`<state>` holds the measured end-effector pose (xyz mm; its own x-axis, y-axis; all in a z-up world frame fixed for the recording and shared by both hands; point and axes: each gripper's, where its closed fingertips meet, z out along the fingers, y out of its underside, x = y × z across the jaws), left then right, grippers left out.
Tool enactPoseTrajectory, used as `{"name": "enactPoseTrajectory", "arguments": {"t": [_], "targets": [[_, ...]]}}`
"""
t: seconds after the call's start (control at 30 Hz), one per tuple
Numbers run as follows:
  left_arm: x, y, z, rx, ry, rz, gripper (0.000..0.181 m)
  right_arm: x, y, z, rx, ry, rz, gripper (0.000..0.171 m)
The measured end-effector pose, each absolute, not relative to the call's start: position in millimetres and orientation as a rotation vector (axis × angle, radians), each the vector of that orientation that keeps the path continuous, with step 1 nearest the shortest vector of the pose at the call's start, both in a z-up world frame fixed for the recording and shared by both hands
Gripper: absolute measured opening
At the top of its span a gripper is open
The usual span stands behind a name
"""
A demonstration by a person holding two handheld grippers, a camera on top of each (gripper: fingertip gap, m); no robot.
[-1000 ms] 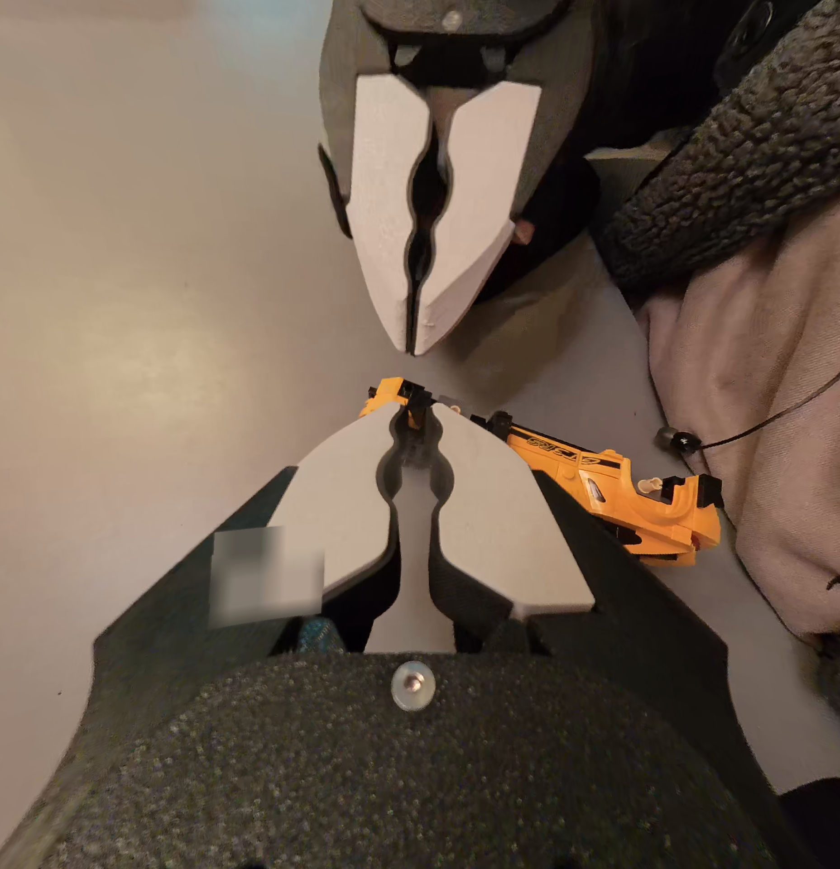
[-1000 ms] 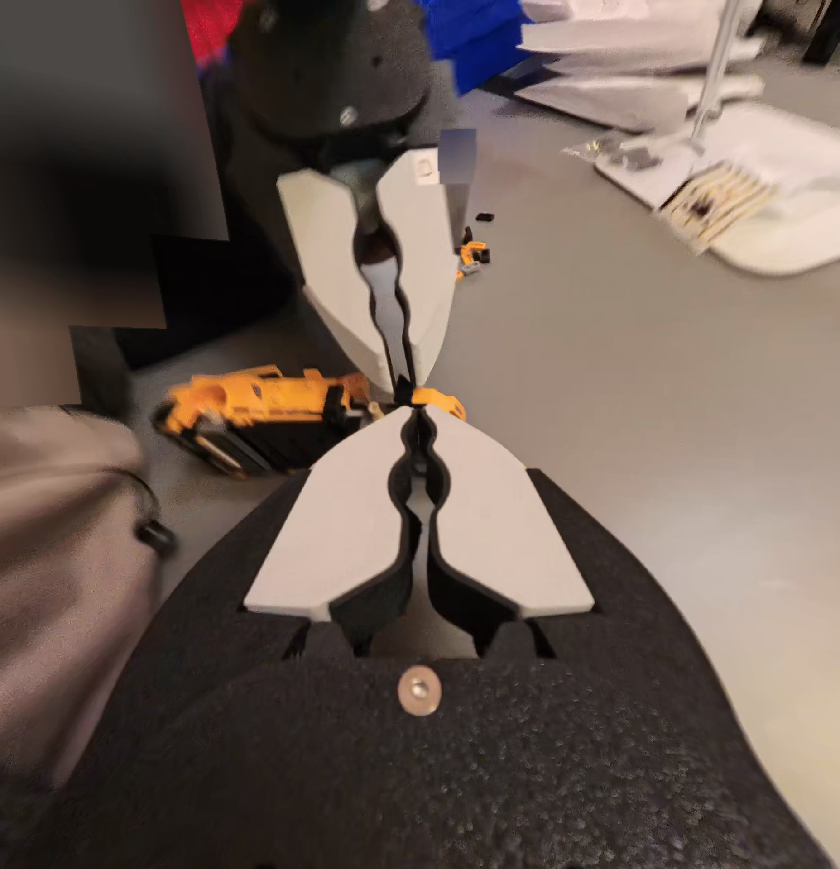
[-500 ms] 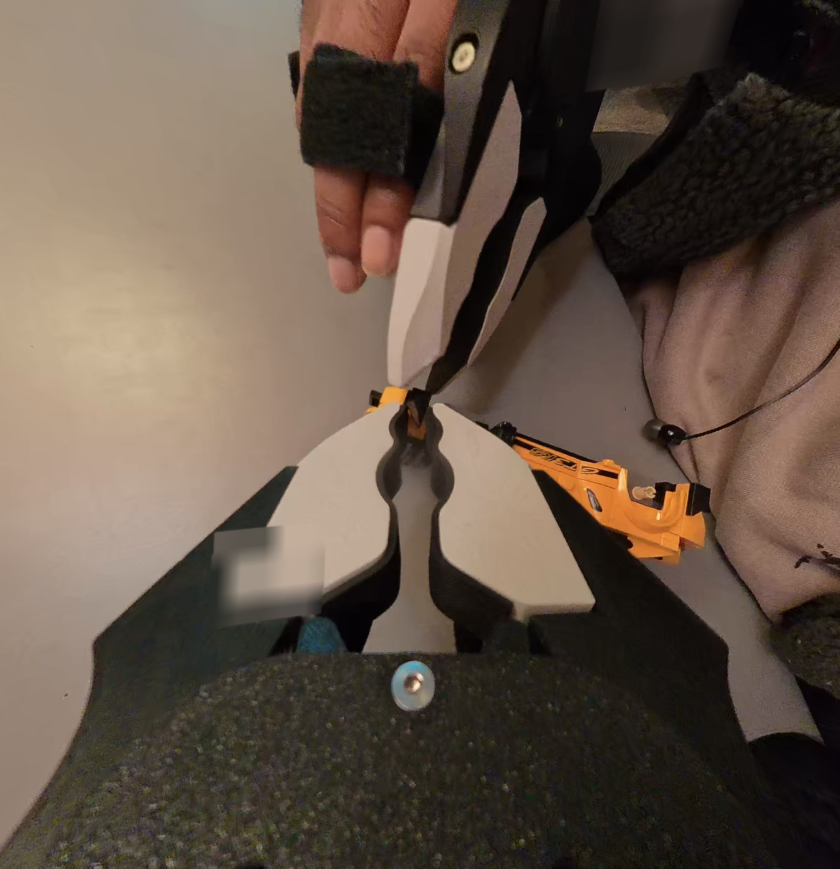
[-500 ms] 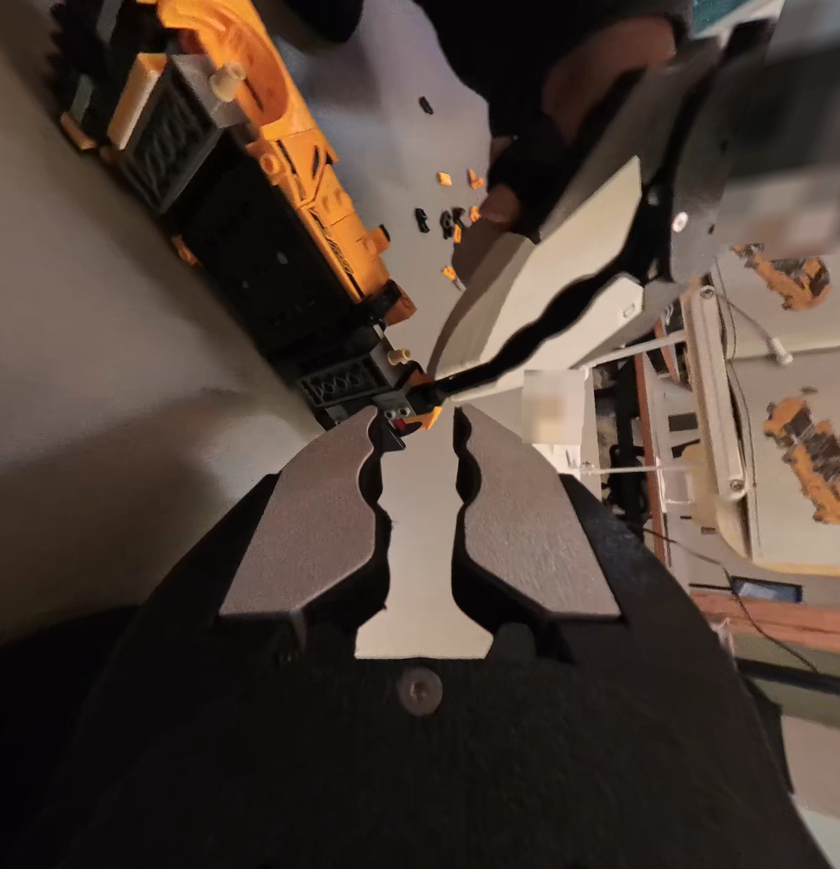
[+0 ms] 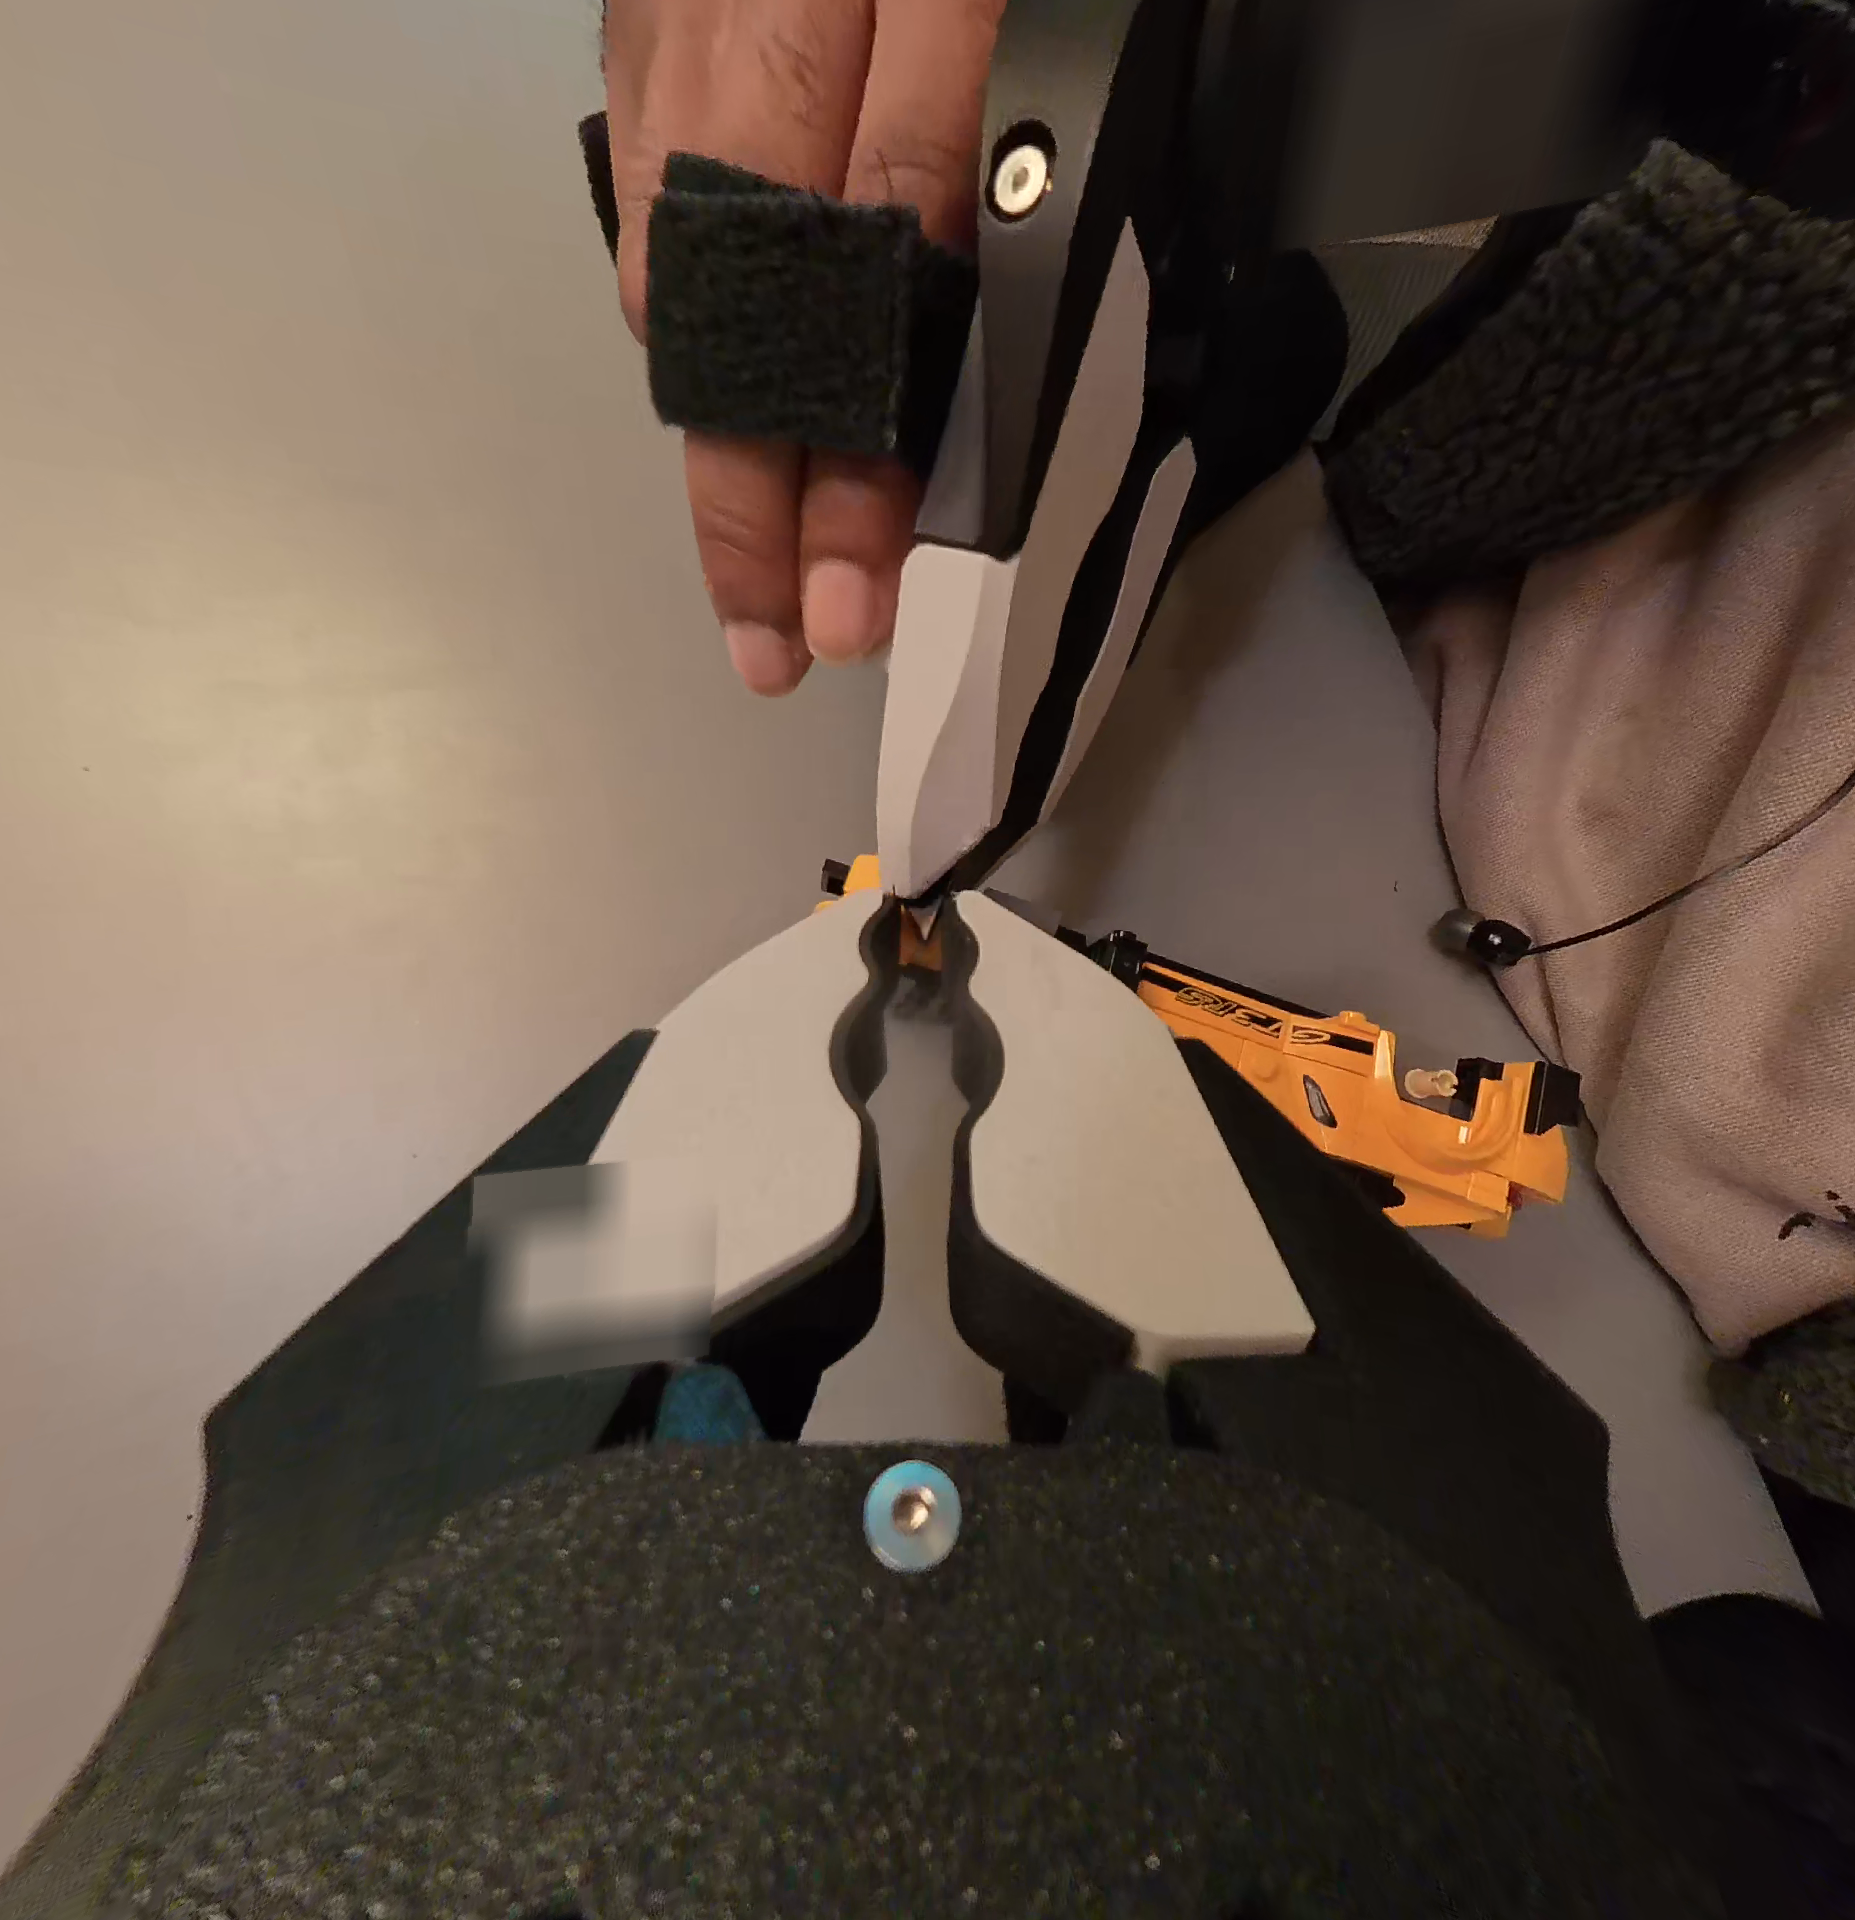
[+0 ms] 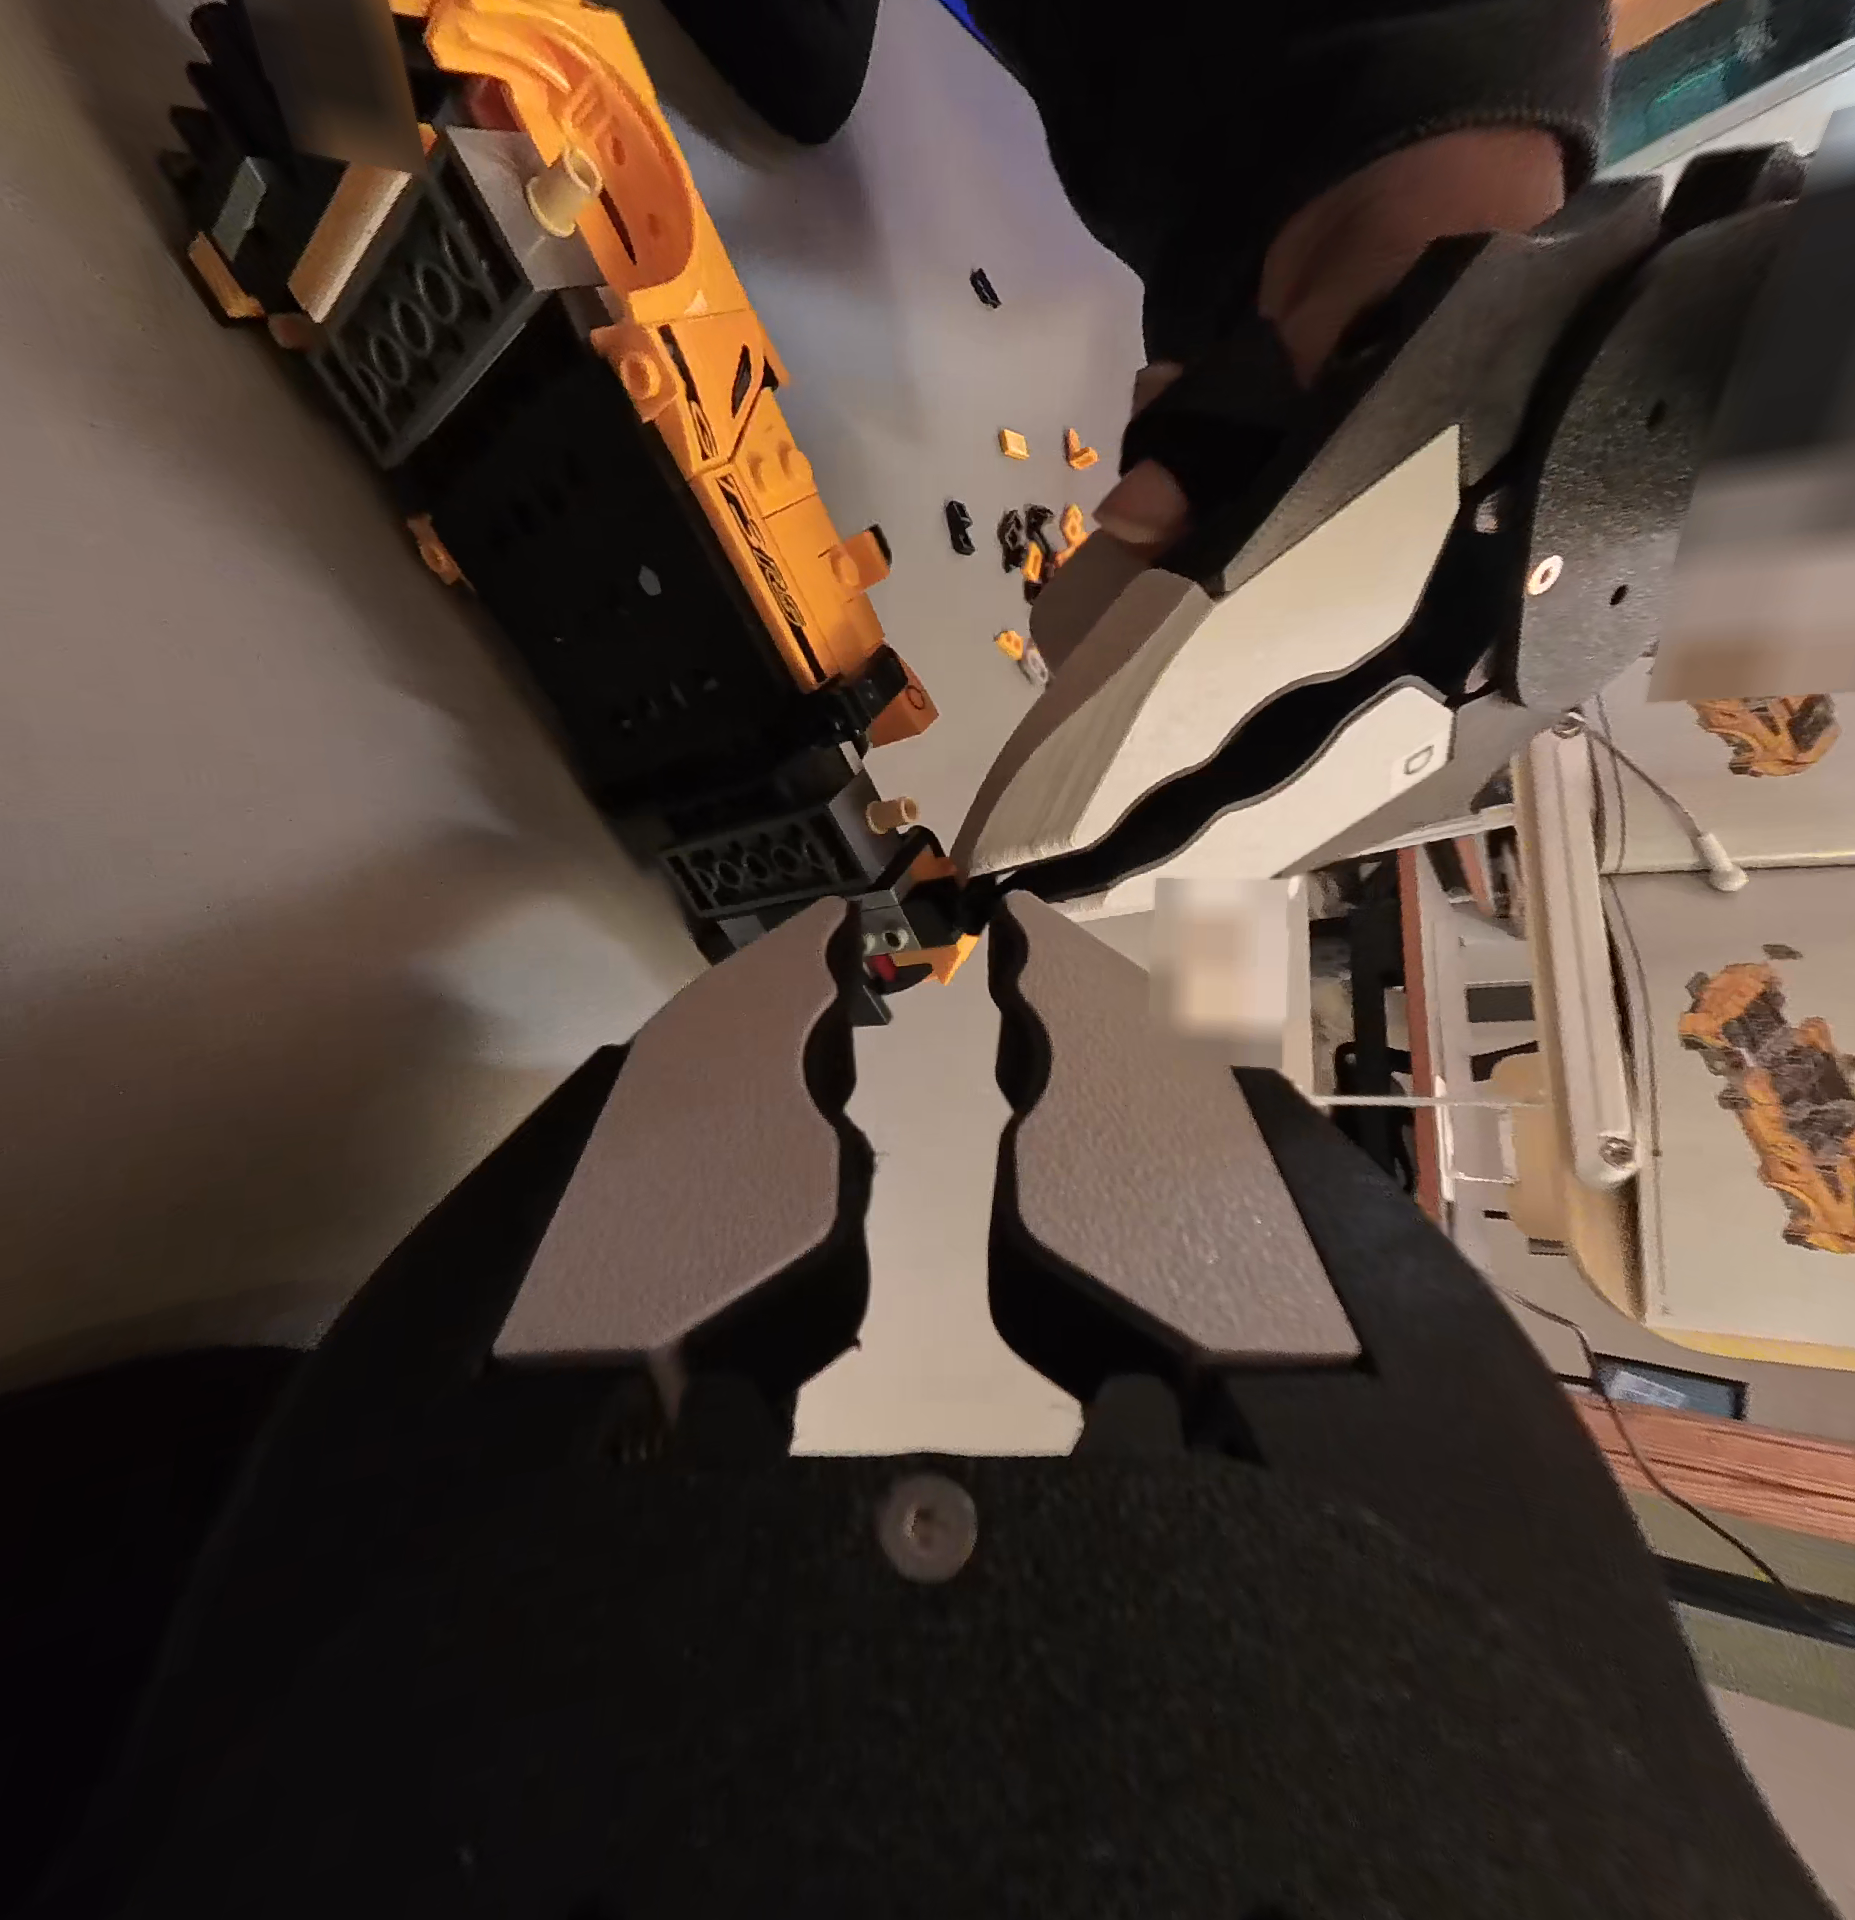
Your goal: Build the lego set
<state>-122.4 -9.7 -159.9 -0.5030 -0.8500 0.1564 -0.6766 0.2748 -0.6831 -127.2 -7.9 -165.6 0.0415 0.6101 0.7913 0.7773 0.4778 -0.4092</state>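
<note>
The lego car point(image 5: 1349, 1101), an orange and black half-built body, is laid on the grey table point(image 5: 279, 623); every place below is given relative to it. In the left wrist view, the left gripper point(image 5: 918, 909) is seen at the car's left end, its fingers pressed on a small orange and black piece point(image 5: 918, 940). The right gripper point(image 5: 928, 883) is brought down from above to the same end, tip to tip with the left one, and a hand point(image 5: 788, 312) with a black strap is seen above it. In the right wrist view, the car point(image 6: 632, 499) is stretched toward the upper left. At its near end the small piece point(image 6: 907, 951) is flanked by the right gripper point(image 6: 918, 925), whose fingers are spread apart. Loose small pieces point(image 6: 1037, 520) are scattered on the table to the right of the car.
</note>
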Motion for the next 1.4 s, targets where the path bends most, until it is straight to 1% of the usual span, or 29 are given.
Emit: {"name": "enactPoseTrajectory", "arguments": {"t": [0.27, 0.5, 0.73, 0.97, 1.4], "targets": [[-123, -10, -160, -1.386, 2.304, -1.035, 0.007, -127, -6, -165, -1.093, -1.669, -0.381, 0.018], [-123, -10, -160, -1.373, 2.283, -1.015, 0.009, -127, -6, -164, -1.124, -1.65, -0.409, 0.017], [-124, -5, -160, -1.389, 2.266, -1.004, 0.01, -127, -5, -164, -1.244, -1.618, -0.296, 0.017], [-123, -6, -160, -1.4, 2.246, -1.021, 0.004, -124, -6, -165, -1.336, -1.606, -0.162, 0.017], [-124, -8, -160, -1.386, 2.259, -0.954, 0.003, -123, -13, -158, -1.426, -1.529, 0.028, 0.018]]}}
